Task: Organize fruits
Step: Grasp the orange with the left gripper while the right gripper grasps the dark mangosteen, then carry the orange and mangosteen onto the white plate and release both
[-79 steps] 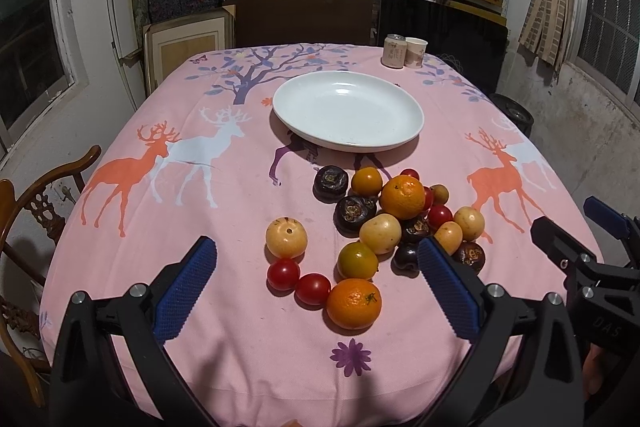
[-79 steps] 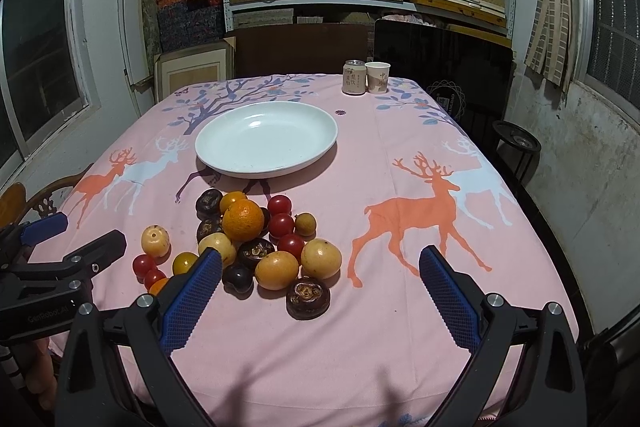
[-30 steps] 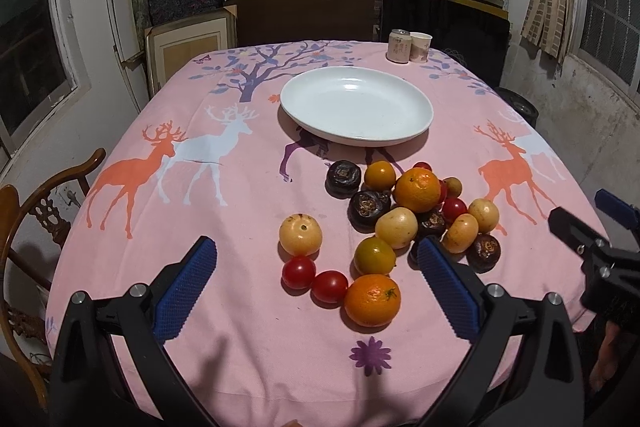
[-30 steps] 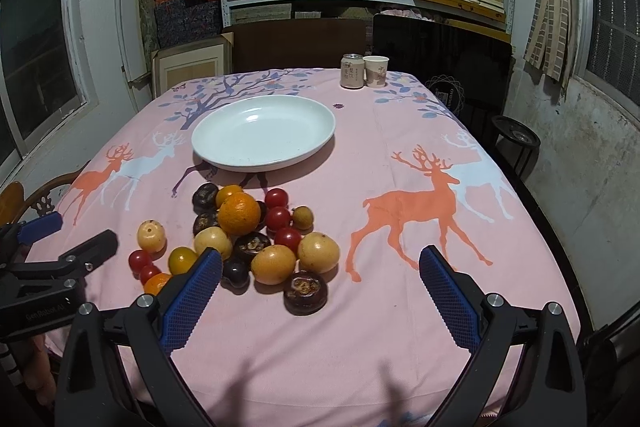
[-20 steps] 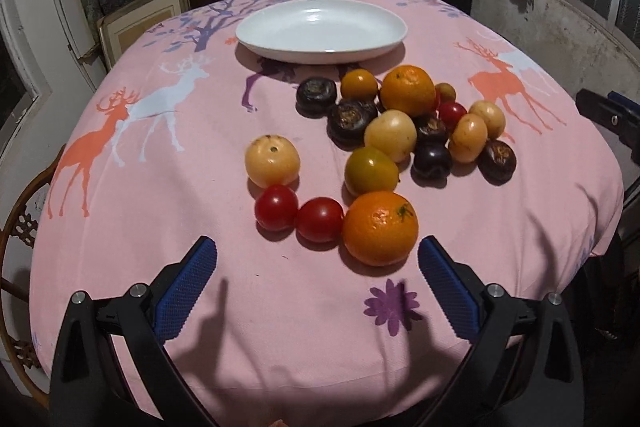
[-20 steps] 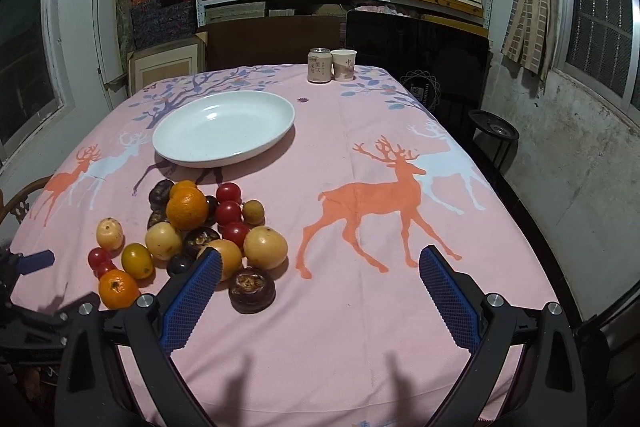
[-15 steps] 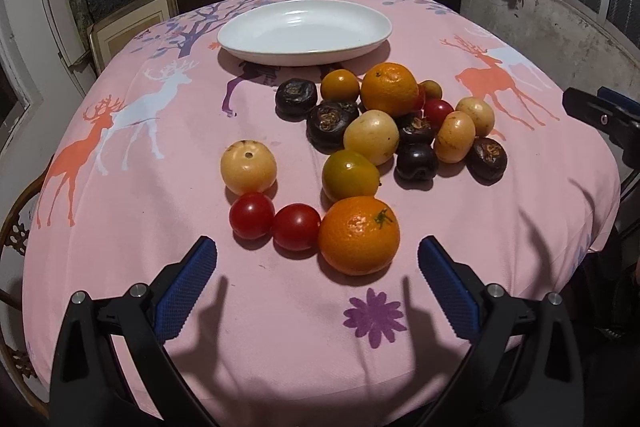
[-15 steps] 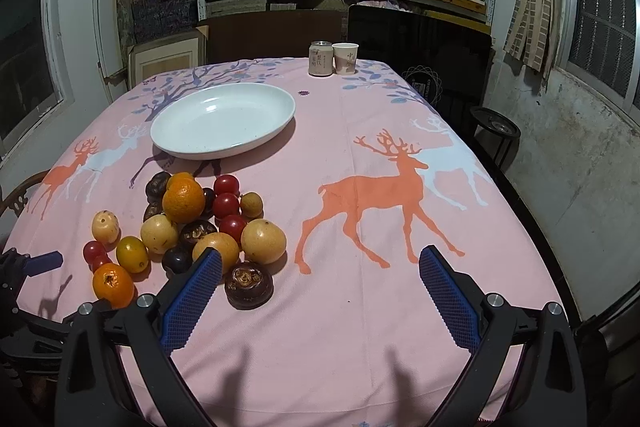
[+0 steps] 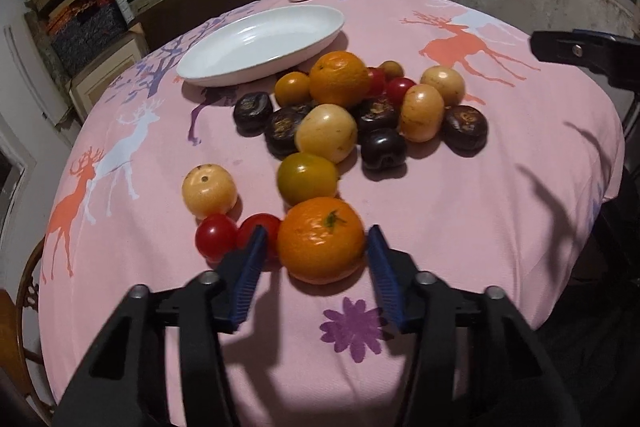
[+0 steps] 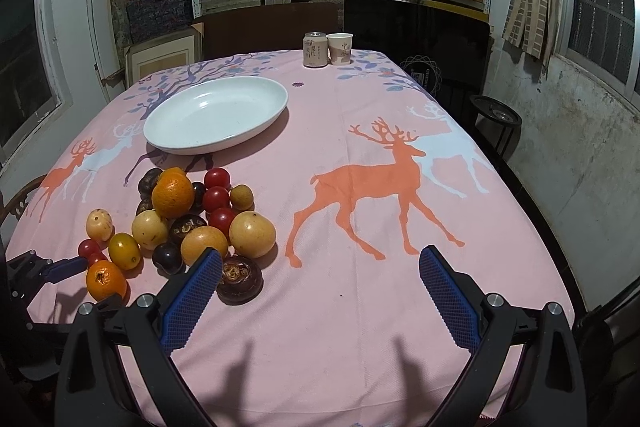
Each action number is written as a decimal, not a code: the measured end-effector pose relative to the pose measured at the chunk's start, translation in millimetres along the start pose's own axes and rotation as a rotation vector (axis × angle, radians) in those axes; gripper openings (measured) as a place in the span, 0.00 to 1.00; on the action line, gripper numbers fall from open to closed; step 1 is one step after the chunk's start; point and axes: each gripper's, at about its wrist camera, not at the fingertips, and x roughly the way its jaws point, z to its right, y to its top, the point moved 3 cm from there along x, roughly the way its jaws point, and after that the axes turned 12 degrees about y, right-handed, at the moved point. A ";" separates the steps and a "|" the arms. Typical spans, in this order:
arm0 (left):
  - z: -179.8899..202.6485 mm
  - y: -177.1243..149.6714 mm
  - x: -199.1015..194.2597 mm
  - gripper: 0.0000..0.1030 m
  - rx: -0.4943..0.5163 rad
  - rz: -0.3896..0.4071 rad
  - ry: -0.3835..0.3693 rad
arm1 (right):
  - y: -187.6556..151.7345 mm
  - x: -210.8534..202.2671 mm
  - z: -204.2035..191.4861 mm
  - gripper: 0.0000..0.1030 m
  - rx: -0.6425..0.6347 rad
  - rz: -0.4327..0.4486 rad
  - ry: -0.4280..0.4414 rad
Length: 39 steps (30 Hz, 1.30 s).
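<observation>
Two blue pads of your left gripper (image 9: 318, 247) sit on either side of the nearest orange (image 9: 321, 240), close against it on the tablecloth (image 9: 480, 211); whether they press it you cannot tell. Two red tomatoes (image 9: 216, 237) lie just left of it, and the other fruit is heaped beyond, near the white plate (image 9: 260, 45).

From your right wrist, the right gripper (image 10: 320, 287) is spread wide over bare cloth, holding nothing. The fruit pile (image 10: 188, 215) lies to its left, with a dark fruit (image 10: 239, 279) just beside the left pad. The plate (image 10: 216, 115) holds no fruit.
</observation>
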 end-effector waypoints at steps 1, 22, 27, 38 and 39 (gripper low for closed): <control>4.8 0.2 -0.2 0.43 0.030 0.017 0.026 | -0.1 0.9 0.9 0.97 0.003 -0.002 0.002; -23.8 3.8 -6.0 0.43 -0.133 0.038 -0.149 | -8.6 14.7 2.5 0.97 -0.013 -0.055 0.035; -35.5 6.1 -16.6 0.43 -0.165 0.067 -0.135 | -29.7 35.4 -19.0 0.96 -0.137 -0.171 0.183; -42.9 -4.6 -11.2 0.43 -0.198 0.044 -0.143 | -36.5 67.8 -38.1 0.76 -0.205 -0.213 0.285; -43.9 -5.5 -10.4 0.43 -0.203 0.041 -0.144 | -36.7 70.0 -39.0 0.74 -0.204 -0.216 0.291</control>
